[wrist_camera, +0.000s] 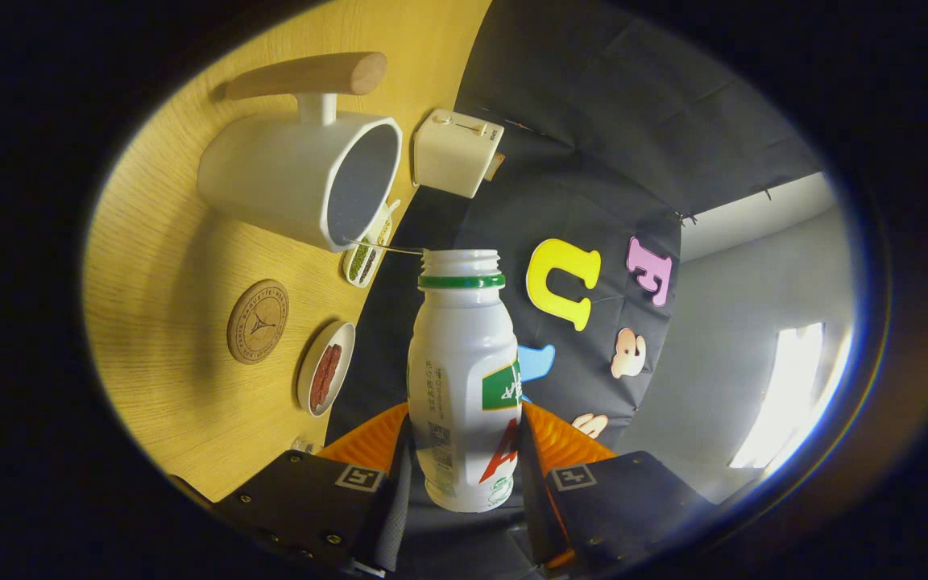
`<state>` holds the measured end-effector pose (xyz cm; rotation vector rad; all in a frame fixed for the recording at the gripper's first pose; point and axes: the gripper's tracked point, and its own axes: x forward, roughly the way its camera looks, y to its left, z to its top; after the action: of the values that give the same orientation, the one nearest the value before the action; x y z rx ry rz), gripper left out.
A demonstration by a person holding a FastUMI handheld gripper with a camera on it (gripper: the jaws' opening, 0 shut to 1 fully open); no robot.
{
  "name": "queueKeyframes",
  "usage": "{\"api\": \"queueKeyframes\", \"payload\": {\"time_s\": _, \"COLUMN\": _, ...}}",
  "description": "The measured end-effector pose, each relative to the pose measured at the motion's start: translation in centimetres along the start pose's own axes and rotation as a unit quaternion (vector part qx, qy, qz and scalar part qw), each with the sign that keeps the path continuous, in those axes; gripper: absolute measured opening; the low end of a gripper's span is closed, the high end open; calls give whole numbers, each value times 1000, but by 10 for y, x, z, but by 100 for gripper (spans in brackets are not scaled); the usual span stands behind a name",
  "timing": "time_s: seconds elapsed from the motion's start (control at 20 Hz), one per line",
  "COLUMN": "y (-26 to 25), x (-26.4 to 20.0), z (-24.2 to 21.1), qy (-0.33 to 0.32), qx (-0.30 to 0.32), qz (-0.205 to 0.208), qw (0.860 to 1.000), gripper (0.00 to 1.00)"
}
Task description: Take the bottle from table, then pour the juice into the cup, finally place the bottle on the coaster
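Note:
A white plastic bottle (464, 379) with a green neck ring and no cap sits between my fingers, and my gripper (464, 451) is shut on its body. The whole view is rolled about a quarter turn, so the bottle lies tipped with its open mouth pointing toward the rim of the white cup (303, 177). The cup has a wooden handle (311, 74) and stands on the wooden table (166, 322), just beyond the bottle's mouth. A round cork coaster (258, 321) lies on the table beside the cup, nearer to my fingers.
A small white dish (325, 367) with dark red pieces sits near the table's edge by the coaster. Another small dish (367, 254) with green bits lies by the cup's rim. A white box-shaped appliance (456, 151) stands past the cup. Black cloth wall lies behind.

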<state>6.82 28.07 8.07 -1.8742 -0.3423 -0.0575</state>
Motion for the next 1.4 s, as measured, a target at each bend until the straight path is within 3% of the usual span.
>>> {"api": "queueKeyframes", "payload": {"time_s": 1.4, "y": -8, "x": 2, "z": 4, "qy": -19, "qx": -49, "qz": -36, "qw": 998, "gripper": 60}}
